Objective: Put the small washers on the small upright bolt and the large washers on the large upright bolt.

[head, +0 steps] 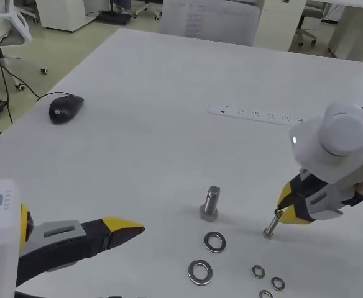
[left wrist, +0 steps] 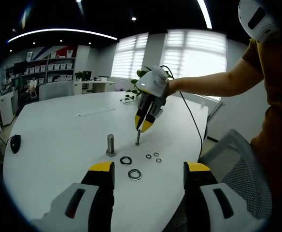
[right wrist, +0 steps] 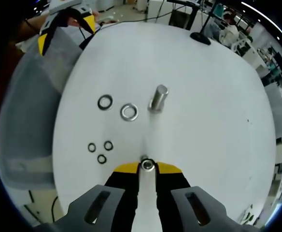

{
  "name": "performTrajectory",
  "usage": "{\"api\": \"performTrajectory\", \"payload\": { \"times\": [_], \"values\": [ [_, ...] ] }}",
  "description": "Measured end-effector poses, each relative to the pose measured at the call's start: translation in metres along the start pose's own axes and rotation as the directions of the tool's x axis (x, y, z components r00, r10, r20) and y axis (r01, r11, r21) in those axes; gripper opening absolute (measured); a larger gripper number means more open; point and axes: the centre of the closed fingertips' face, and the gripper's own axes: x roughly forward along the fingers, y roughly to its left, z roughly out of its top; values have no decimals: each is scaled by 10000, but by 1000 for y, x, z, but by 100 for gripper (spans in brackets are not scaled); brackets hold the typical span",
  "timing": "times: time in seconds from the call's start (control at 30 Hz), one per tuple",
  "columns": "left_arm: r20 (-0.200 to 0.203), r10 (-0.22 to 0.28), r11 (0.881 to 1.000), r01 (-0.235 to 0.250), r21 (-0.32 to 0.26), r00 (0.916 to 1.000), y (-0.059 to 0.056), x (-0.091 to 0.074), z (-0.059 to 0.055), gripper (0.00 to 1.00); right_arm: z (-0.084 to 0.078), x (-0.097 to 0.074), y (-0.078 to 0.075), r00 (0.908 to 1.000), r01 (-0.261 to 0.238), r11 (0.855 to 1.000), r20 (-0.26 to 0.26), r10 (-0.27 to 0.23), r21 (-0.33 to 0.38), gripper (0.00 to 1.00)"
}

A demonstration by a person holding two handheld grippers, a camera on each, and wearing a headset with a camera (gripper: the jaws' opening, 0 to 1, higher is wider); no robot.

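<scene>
Since no washer sits on either bolt, the sorting itself is not yet under way, and all five washers are left to thread. On the white table the large bolt stands upright on its head, its shaft bare; every other place is given from it.

Well to the left of the large bolt and nearer the person, the left gripper hovers above the table with its jaws wide apart, holding nothing; its own view shows the gap clearly. To the right of the large bolt, the right gripper has its yellow tips pressed together on the top of the small bolt, whose head rests on the table. In the head view the small bolt leans a little, so it looks as if it is being set or steadied; whether it would stand alone cannot be told.

Just in front of the large bolt lie the two large washers, one nearer the person, both flat. Farther to the front-right of the large bolt the three small washers lie flat in a loose cluster, near the small bolt but apart from it.
</scene>
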Motion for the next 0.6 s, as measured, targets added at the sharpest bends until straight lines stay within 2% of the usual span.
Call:
{"api": "performTrajectory", "payload": {
  "times": [0.6],
  "values": [
    [-122, -44, 10000, 43, -77, 9999, 2, 2, -3, 57, -9, 29, 3, 9994, -352, 9993, 24, 351, 133, 13]
  ]
}}
